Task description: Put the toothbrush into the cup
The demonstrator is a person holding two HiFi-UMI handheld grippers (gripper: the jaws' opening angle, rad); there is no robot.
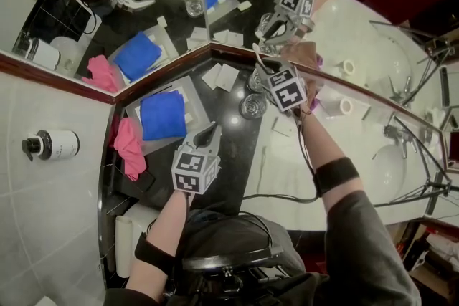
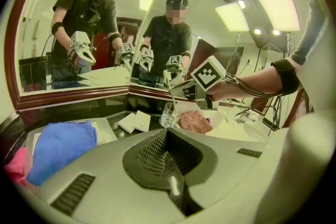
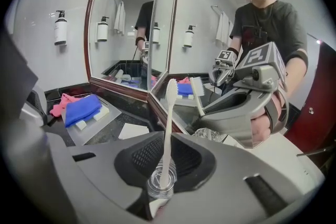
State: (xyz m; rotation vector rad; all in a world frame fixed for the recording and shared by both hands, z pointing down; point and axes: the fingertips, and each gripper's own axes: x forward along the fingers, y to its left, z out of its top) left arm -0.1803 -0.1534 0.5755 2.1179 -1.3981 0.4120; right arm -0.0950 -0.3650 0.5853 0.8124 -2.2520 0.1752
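Note:
A white toothbrush (image 3: 167,128) stands upright between the jaws of my right gripper (image 3: 169,139), bristles on top. Its lower end sits in a small clear round piece (image 3: 160,185) pinched between the pads. The gripper is shut on it and held above the counter, close to the corner of the mirrors (image 1: 264,72). A clear glass cup (image 1: 252,105) stands on the dark counter just left of it; the left gripper view has the cup (image 2: 169,115) below the brush (image 2: 168,89). My left gripper (image 1: 208,131) hovers nearer to me, shut and empty (image 2: 168,136).
A folded blue towel (image 1: 163,115) lies on a tray with a pink cloth (image 1: 129,147) beside it. White packets (image 1: 221,75) lie near the mirror frame. A basin (image 1: 391,168) and tap (image 1: 394,132) are to the right. A soap bottle (image 1: 50,144) hangs on the left wall.

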